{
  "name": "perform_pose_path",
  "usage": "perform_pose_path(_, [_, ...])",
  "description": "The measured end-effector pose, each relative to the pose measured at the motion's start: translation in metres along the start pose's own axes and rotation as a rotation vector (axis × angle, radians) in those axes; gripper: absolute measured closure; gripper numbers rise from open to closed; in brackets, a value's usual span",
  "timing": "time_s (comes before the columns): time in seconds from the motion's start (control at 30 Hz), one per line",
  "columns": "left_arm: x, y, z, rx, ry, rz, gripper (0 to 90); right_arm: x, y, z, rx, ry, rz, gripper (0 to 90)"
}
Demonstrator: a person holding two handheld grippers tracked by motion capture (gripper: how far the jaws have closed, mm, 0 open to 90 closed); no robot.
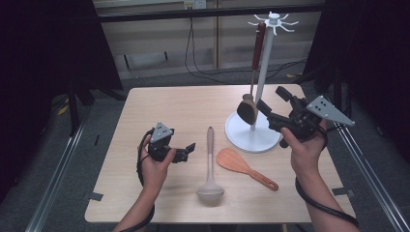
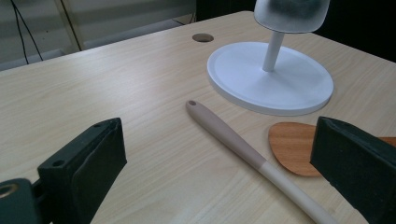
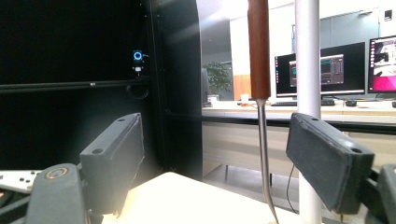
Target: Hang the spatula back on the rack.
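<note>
Grey ladle (image 1: 210,164) lies near the desk's (image 1: 159,104) front edge; both hand-held grippers, left (image 1: 189,149) and right (image 1: 273,102), gape empty, right beside the hanging spatula (image 1: 252,82).

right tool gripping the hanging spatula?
No. The right tool stands open; the spatula's shank hangs free between its jaws, touching neither pad.
</note>
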State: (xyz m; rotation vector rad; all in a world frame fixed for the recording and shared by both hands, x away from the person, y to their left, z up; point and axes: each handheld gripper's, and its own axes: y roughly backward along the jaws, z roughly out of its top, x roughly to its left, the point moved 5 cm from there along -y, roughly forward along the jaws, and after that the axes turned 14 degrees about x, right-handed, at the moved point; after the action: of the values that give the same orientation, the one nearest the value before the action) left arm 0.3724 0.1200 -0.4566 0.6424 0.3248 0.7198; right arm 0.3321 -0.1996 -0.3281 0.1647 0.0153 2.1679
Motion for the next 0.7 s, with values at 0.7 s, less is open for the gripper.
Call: perform_pose_path(0.7, [-0.001,-0.004,-0.007,0.033,-0.001,0.009,2.5,-0.01,0.021,-0.067,0.08,-0.06,0.005,15.5])
